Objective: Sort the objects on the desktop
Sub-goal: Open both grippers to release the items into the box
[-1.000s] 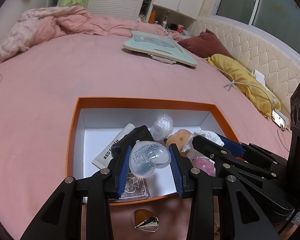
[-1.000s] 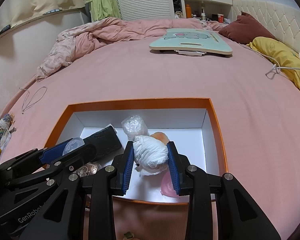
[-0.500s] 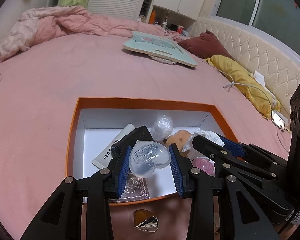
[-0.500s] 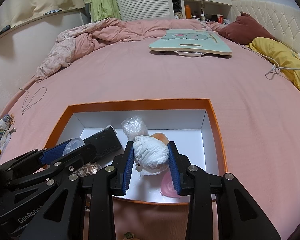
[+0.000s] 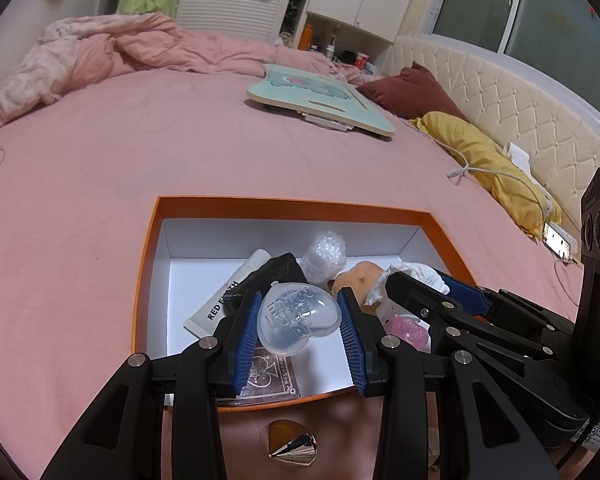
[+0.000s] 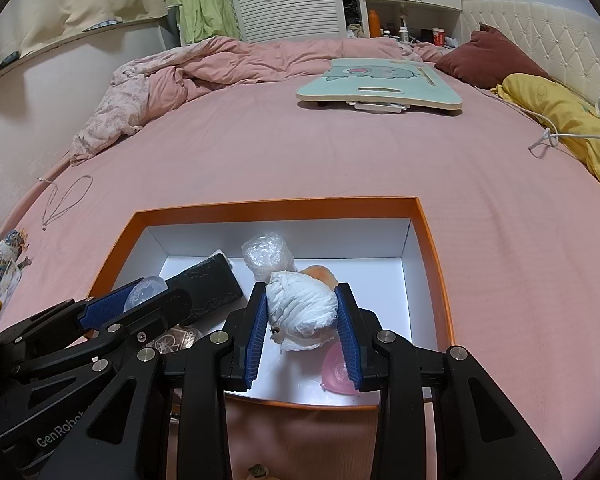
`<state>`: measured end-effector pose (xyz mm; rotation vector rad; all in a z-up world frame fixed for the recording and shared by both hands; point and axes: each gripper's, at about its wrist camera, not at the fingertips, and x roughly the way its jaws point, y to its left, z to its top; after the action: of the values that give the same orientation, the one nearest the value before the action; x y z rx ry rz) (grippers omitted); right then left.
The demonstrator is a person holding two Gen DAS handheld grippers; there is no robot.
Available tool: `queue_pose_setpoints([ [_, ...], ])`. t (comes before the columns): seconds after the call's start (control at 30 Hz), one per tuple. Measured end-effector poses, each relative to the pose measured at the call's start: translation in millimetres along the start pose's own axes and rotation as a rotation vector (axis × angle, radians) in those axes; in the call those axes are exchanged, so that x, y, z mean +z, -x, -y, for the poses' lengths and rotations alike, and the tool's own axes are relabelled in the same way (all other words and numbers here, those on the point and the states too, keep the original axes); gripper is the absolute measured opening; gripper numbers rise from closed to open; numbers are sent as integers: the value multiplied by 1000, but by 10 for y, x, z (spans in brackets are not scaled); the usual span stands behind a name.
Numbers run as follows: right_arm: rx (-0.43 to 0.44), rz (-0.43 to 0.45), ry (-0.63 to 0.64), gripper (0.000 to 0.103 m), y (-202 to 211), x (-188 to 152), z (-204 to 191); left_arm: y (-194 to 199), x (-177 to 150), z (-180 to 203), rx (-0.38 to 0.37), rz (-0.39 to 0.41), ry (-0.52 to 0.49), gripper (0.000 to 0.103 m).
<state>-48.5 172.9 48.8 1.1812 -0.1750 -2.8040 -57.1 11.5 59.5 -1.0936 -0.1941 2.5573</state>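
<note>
1. Slippage is the main risk: the clear heart-shaped case (image 5: 298, 320) is smooth and rounded, so the left tongs (image 5: 298, 334) clamped on it could let it squirt out.
2. Crumpled white wrapper (image 6: 302, 308) may deform and sag from the right tongs (image 6: 302, 330) gripping it.
3. Both items hang between their pads above the orange box (image 6: 276, 205), over the black wallet (image 6: 206, 290) and bubble-wrap bundle (image 6: 266, 254).

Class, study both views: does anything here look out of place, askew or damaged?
One item stands out: a gold cone lies on the bedsheet just outside the orange box, while the other small things sit inside it. Nothing looks spilled or broken. The left gripper holds a clear heart; the right gripper holds a white wad.
</note>
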Motion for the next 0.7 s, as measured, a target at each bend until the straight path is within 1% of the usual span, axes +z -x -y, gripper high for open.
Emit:
queue_pose_setpoints([
  [0.1,-4,1,-6,36,-1,-2,2,2,-2,-14,1,-3,12,39],
  [0.23,-13,4,-26,36,6,1,33,14,10,-31,7,2,22,46],
  [0.3,-22,6,-38,36,9,5,56,29,13,-30,27,13,23,53],
  [0.37,-31,9,-50,36,12,10,79,57,17,-54,58,38,35,80],
  [0.4,-35,10,-56,36,14,12,90,80,21,-79,67,59,50,86],
  [0.43,-39,12,-62,37,16,14,102,103,27,-102,61,75,69,89],
  [0.5,-48,14,-74,45,19,18,125,123,43,-132,49,82,96,92],
  [0.57,-54,23,-90,66,32,22,152,135,56,-151,41,85,115,95],
  [0.63,-59,50,-110,71,74,28,181,143,60,-148,39,89,119,95],
  [0.7,-78,69,-103,72,103,42,169,147,66,-133,42,91,115,96],
])
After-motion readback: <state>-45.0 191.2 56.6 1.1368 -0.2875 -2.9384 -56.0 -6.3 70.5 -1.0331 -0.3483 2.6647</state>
